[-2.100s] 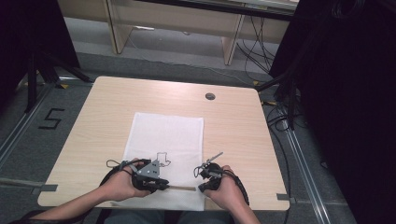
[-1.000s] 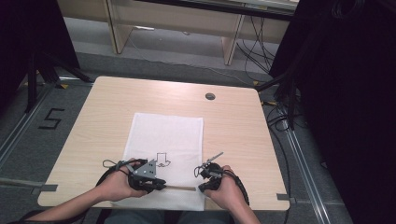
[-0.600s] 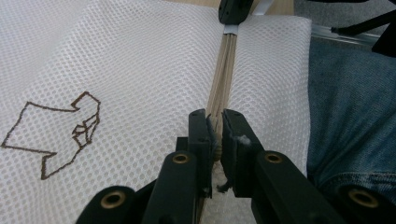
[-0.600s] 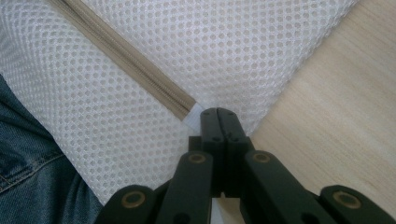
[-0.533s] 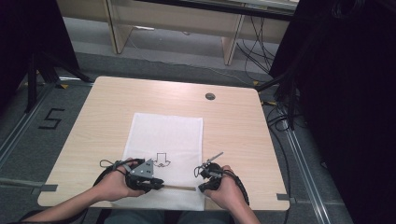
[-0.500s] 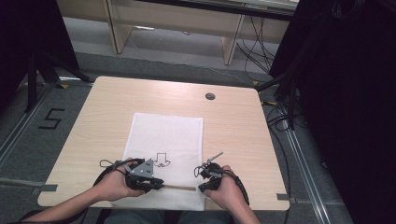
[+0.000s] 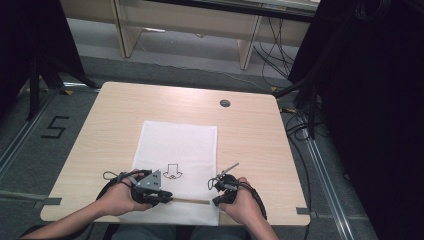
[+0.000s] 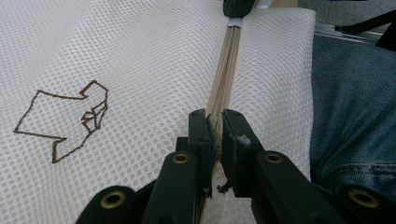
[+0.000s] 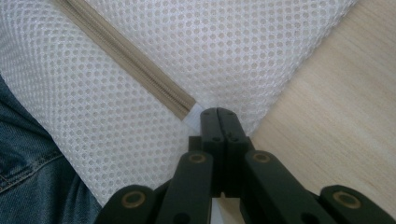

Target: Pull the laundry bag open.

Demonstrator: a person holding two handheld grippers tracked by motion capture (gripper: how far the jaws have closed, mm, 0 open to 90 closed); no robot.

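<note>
The zipper pull point(image 8: 215, 135) is hidden between the left gripper's point(image 8: 215, 122) jaws; the mesh bag's point(image 7: 175, 145) near edge seems covered by hands.

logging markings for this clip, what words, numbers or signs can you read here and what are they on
"5": black figure marked on the grey floor, left of the table.
Brown outline arrow sign, no letters: on the white mesh bag, pointing toward the person in the high view; small marks inside it are too blurred to read.
No other text is visible.
</note>
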